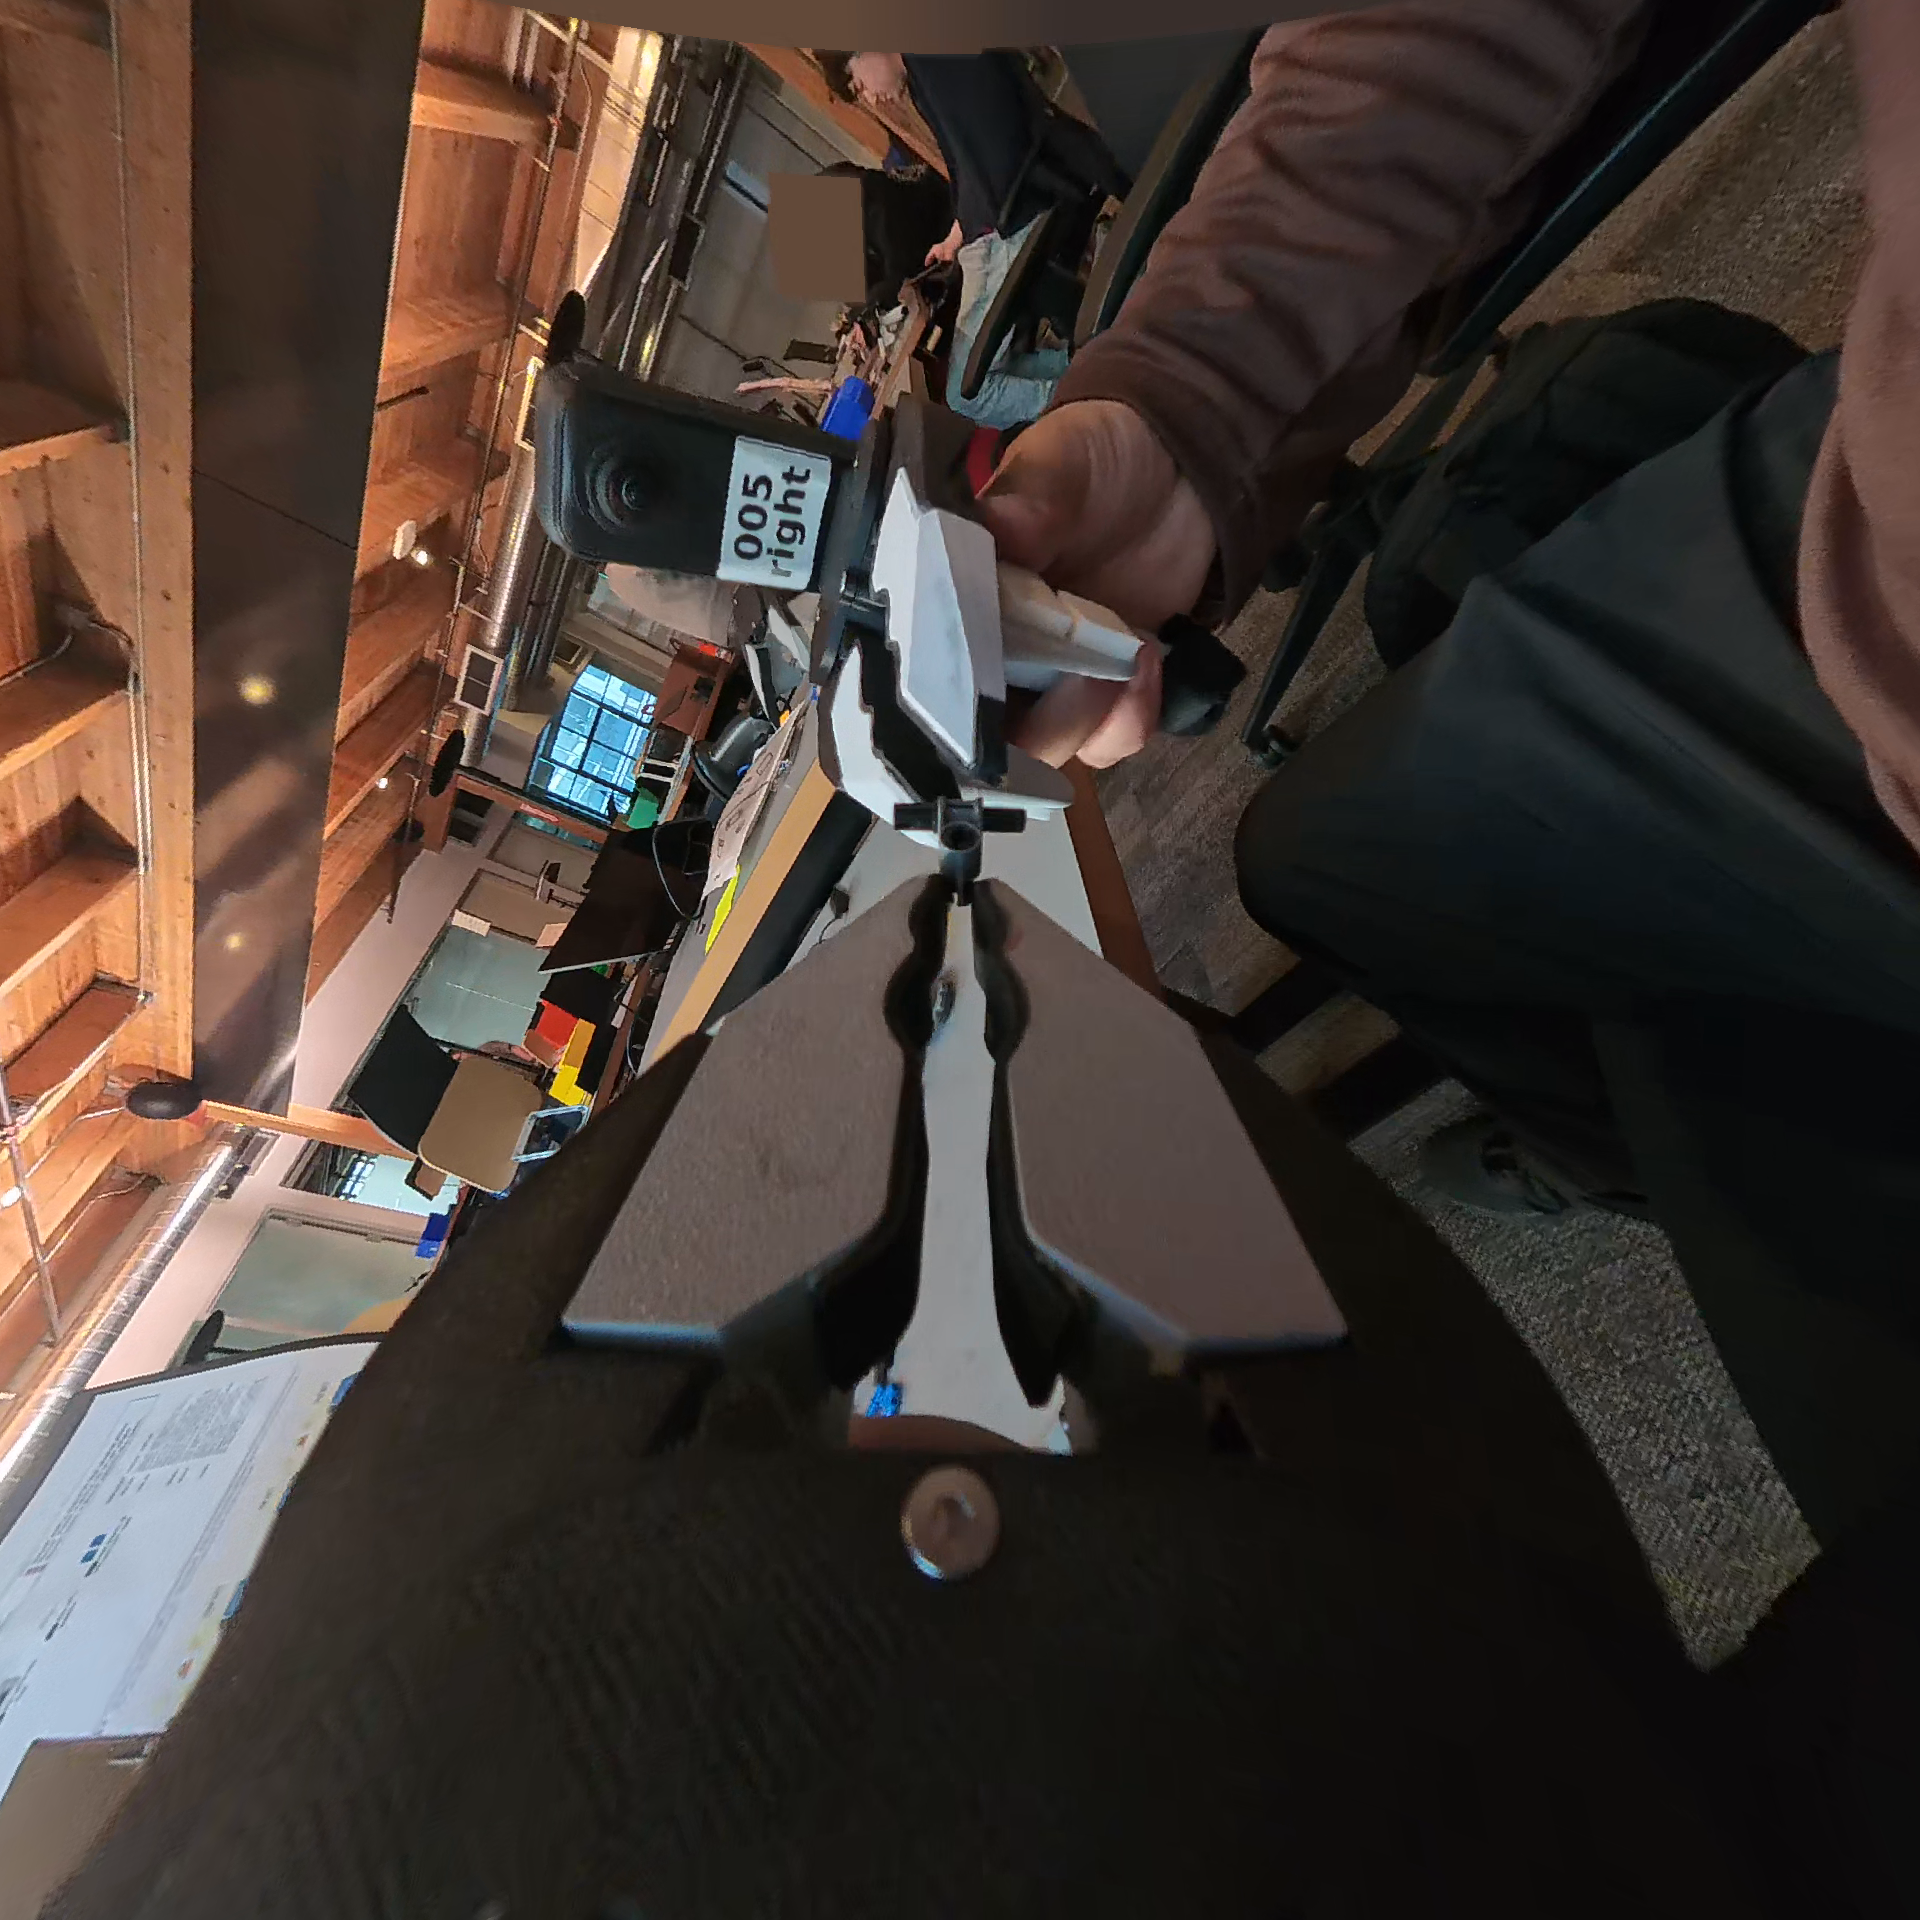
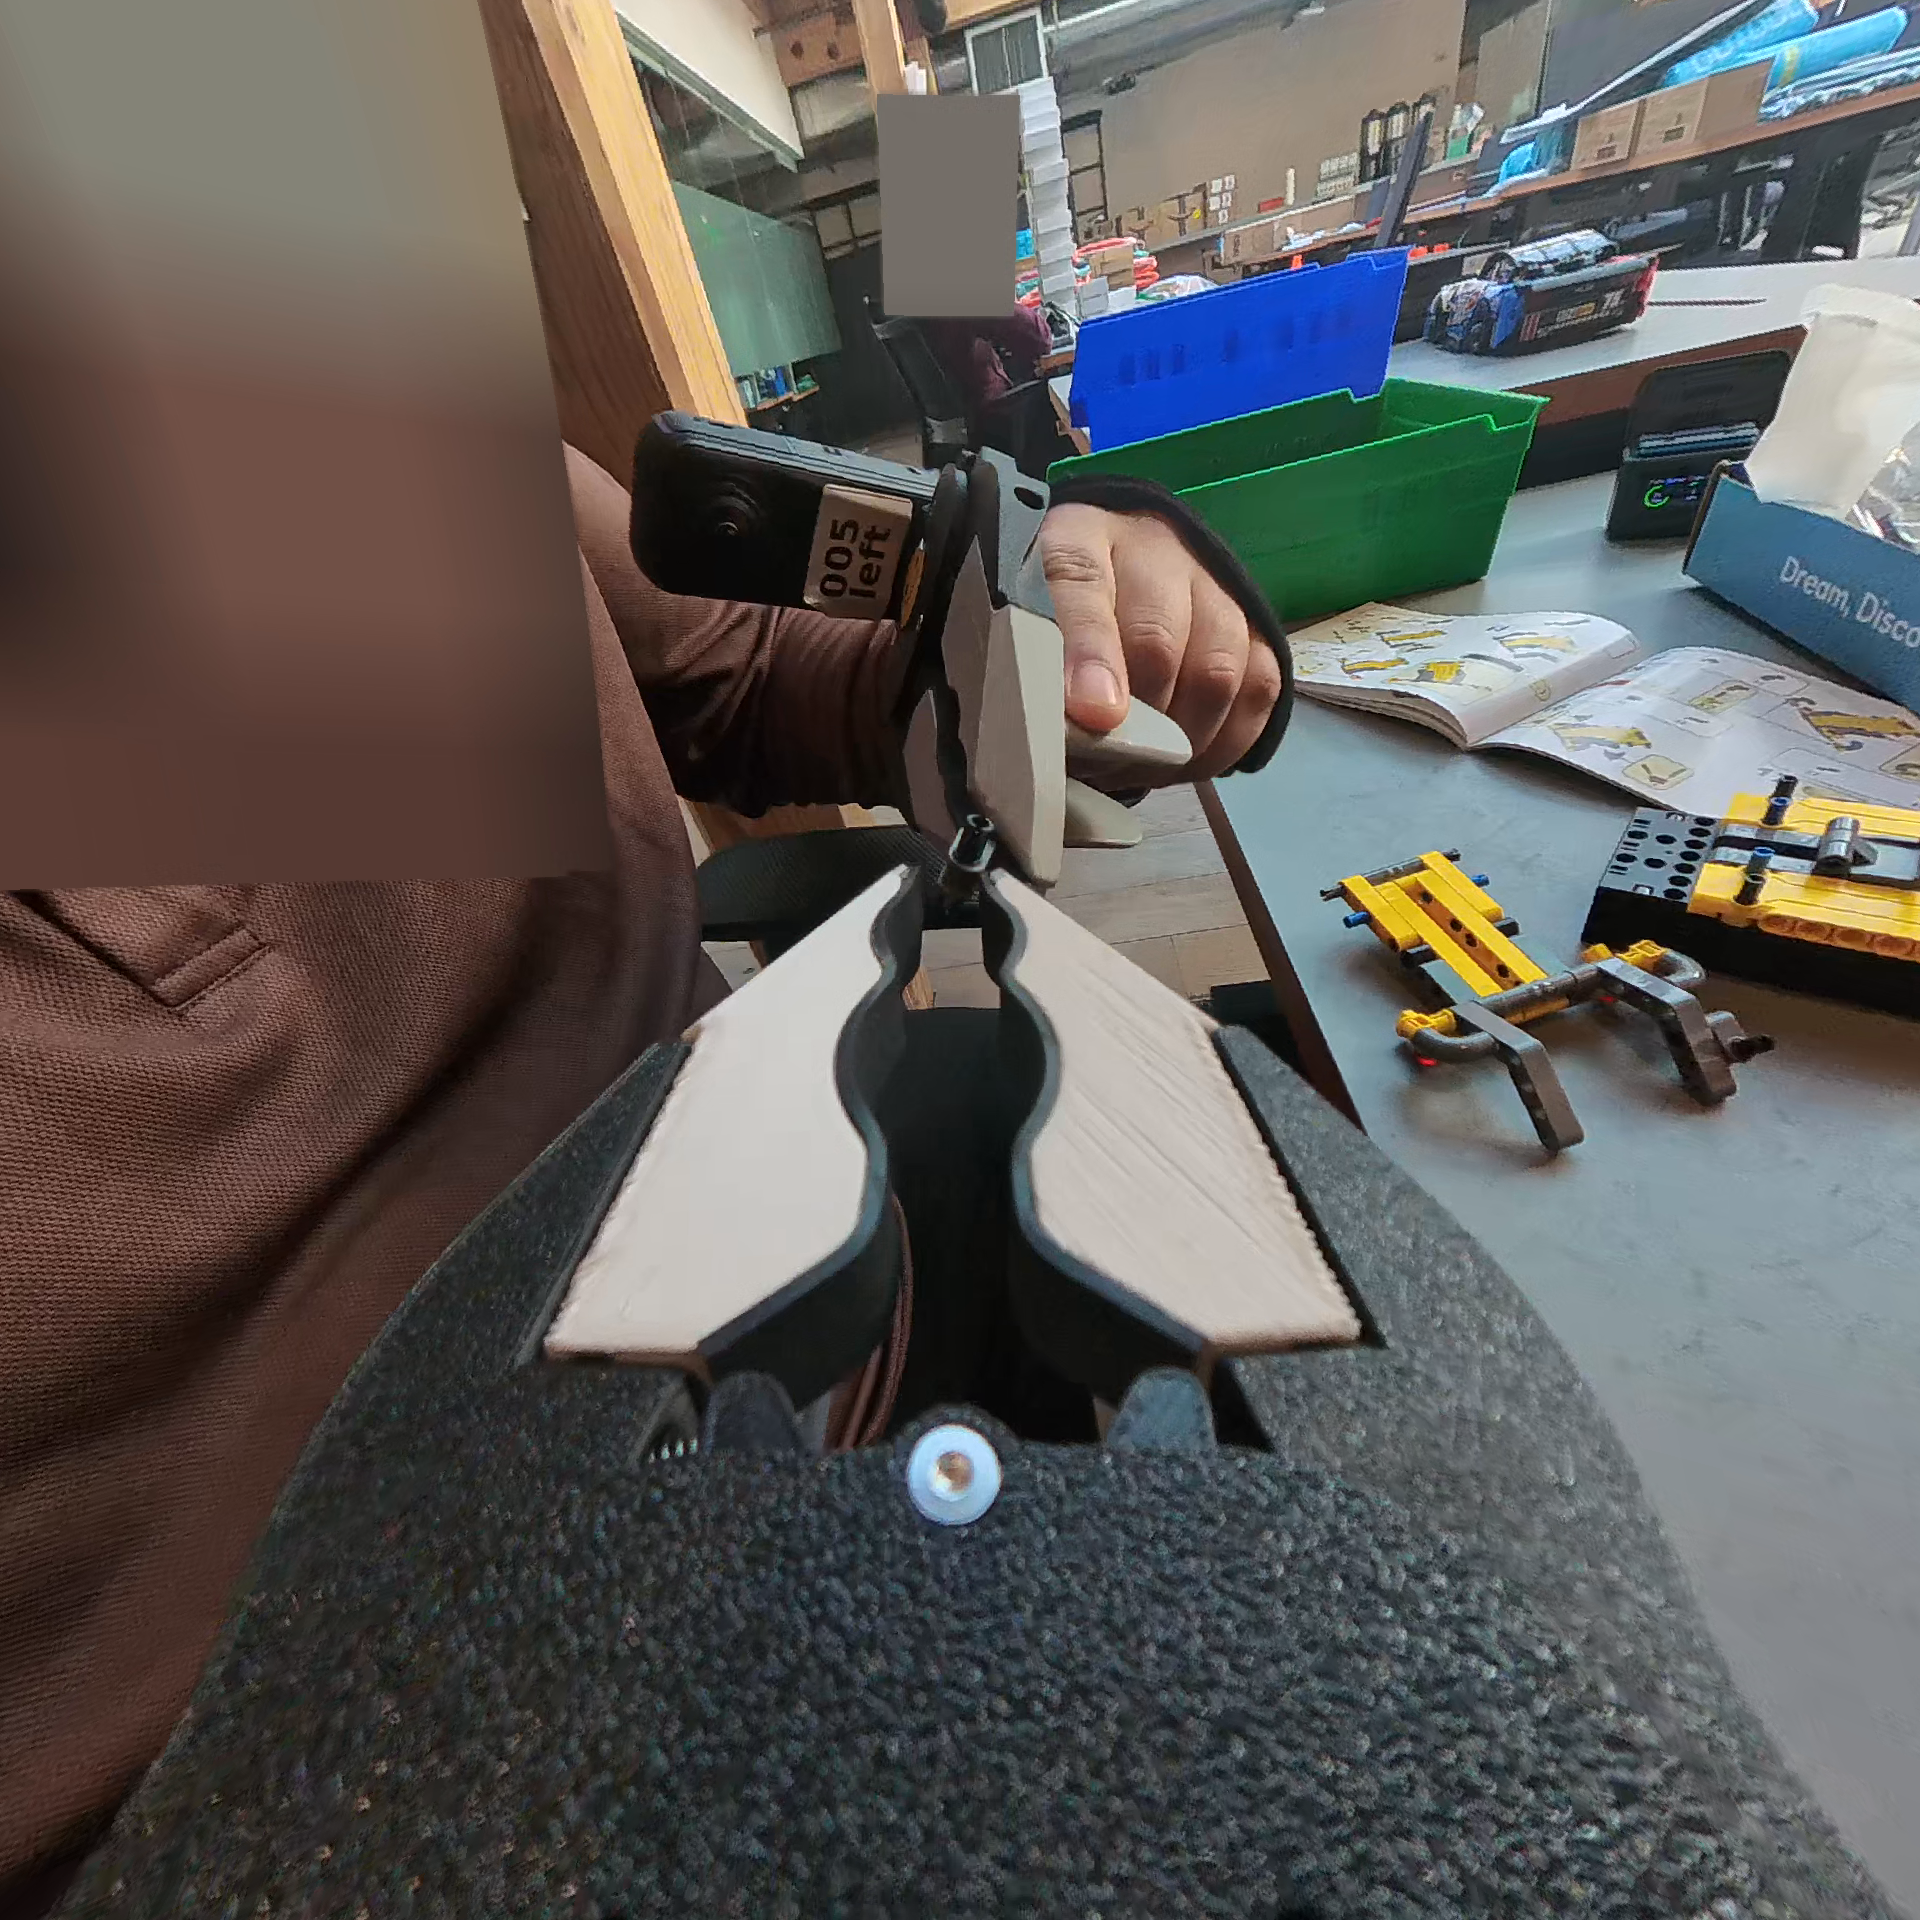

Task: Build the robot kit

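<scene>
My two grippers meet tip to tip in the air, beside the table's edge. My left gripper [image 1: 961,883] is shut on the stem of a small black connector [image 1: 956,826] with a cross-shaped end. The right gripper [image 1: 935,774], held by a hand, faces it and closes on the cross end. In the right wrist view my right gripper [image 2: 956,883] is shut on the same black connector [image 2: 971,840]. The left gripper [image 2: 1003,831] comes down onto it from above. I cannot tell whether the connector is one piece or two joined pieces.
On the grey table [image 2: 1558,1351] to the right lie a yellow-and-black brick frame [image 2: 1439,925], a larger black-and-yellow block assembly [image 2: 1787,883], an open instruction booklet [image 2: 1600,686], a green bin [image 2: 1330,499], a blue bin [image 2: 1236,343] and a blue box [image 2: 1808,592]. The person's brown sleeve [image 2: 260,1143] fills the left. The grippers are tip to tip, or close to it.
</scene>
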`<state>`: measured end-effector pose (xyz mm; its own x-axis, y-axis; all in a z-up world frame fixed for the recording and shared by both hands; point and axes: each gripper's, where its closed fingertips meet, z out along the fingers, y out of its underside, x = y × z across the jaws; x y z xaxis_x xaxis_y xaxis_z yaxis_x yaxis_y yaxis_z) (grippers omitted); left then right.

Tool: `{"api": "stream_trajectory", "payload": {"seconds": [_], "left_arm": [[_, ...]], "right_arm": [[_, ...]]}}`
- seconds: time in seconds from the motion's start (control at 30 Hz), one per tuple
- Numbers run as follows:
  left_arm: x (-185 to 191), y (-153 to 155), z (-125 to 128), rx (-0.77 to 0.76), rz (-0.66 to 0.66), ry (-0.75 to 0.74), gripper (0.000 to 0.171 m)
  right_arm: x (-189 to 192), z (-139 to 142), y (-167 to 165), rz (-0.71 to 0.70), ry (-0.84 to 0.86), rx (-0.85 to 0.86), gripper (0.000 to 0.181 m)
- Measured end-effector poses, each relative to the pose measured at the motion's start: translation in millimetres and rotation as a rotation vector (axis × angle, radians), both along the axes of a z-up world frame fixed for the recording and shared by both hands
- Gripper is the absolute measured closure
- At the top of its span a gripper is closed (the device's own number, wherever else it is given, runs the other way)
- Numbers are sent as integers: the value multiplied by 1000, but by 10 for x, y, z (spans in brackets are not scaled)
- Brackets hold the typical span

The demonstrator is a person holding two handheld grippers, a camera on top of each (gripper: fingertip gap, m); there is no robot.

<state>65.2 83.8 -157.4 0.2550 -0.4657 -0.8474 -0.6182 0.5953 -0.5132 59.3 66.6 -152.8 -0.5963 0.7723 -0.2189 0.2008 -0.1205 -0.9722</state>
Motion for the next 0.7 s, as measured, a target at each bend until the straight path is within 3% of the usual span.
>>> {"api": "stream_trajectory", "payload": {"seconds": [0.43,0.7], "left_arm": [[-38,19,-225,37,36,265,170],[-81,31,-322,-25,44,288,170]], "right_arm": [[-48,-220,17,-40,-100,136,174],[-71,-346,66,-78,-131,245,177]]}}
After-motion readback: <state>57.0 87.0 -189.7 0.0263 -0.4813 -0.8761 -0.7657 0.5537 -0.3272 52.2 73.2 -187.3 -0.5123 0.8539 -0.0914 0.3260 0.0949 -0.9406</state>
